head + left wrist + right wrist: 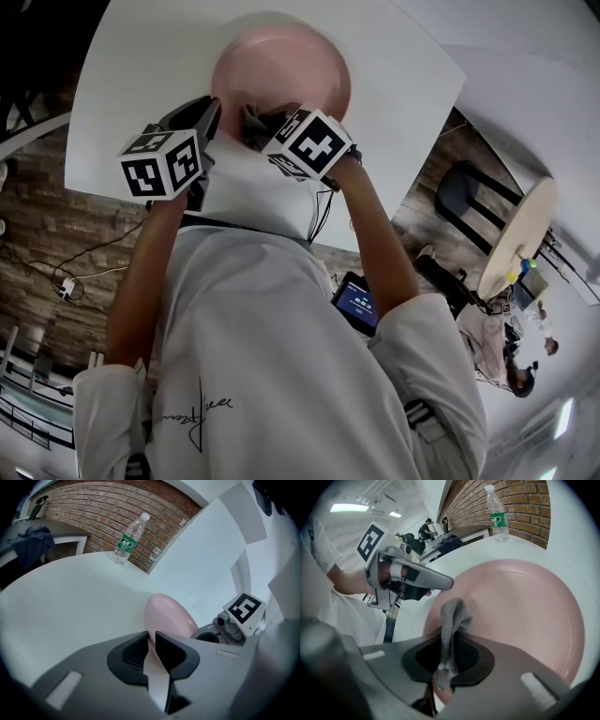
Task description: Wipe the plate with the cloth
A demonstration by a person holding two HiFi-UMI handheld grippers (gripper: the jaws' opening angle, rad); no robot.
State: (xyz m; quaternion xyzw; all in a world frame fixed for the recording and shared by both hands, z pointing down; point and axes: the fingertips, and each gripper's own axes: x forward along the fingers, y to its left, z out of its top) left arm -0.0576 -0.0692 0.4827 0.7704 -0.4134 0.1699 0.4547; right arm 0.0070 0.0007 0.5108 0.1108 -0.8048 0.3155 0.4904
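Note:
A pink plate (281, 67) lies on the white table (394, 66). My left gripper (152, 641) is shut on the plate's near rim; the plate (169, 617) shows edge-on just beyond its jaws. In the right gripper view the plate (525, 602) fills the frame. My right gripper (451, 634) is shut on a grey mesh cloth (452, 620), whose bunched end rests on the plate's near left part. In the head view both grippers sit at the plate's near edge, the left gripper (208, 117) to the left and the right gripper (255, 122) beside it.
A clear water bottle with a green label (128, 540) stands at the table's far side by a brick wall; the same bottle (497, 513) shows in the right gripper view. A round wooden table (520, 230) and a dark stool (464, 192) stand off to the right.

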